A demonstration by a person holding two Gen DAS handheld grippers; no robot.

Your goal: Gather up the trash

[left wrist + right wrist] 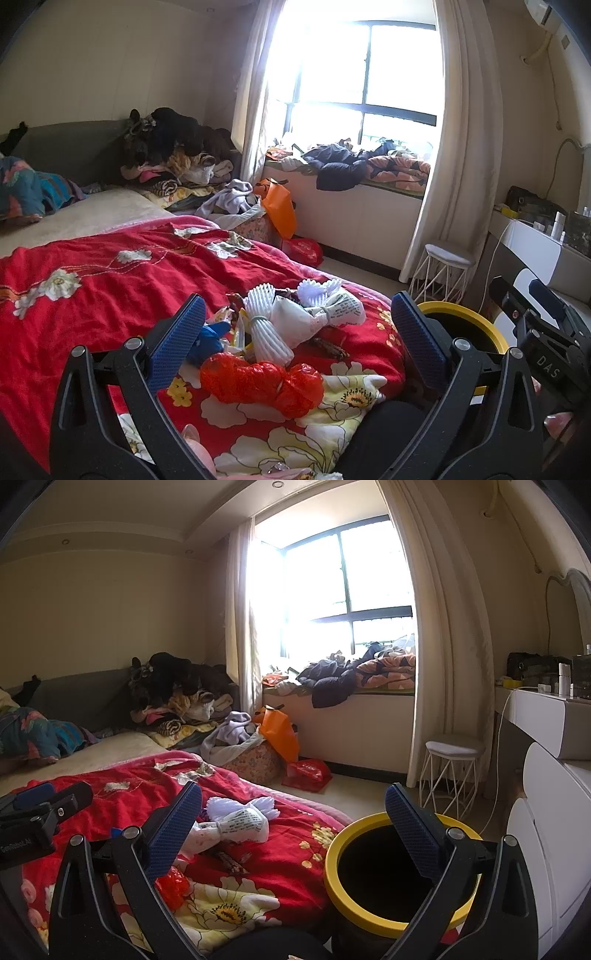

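A heap of trash lies on the red flowered bedspread [110,280]: a crumpled red plastic bag [260,382], white foam fruit netting [264,325], a printed white wrapper [332,312] and a blue scrap [208,338]. My left gripper [295,339] is open and empty, just above and in front of the heap. A black bin with a yellow rim [369,915] stands on the floor beside the bed. My right gripper [293,827] is open and empty above the bin's near edge. The wrapper [240,825] and red bag [173,884] also show in the right wrist view.
A pile of clothes [173,155] sits at the bed's far corner. An orange bag [280,206] and a red bag [304,251] lie on the floor by the window seat. A white wire stool [452,771] and a white dresser [546,830] stand at the right.
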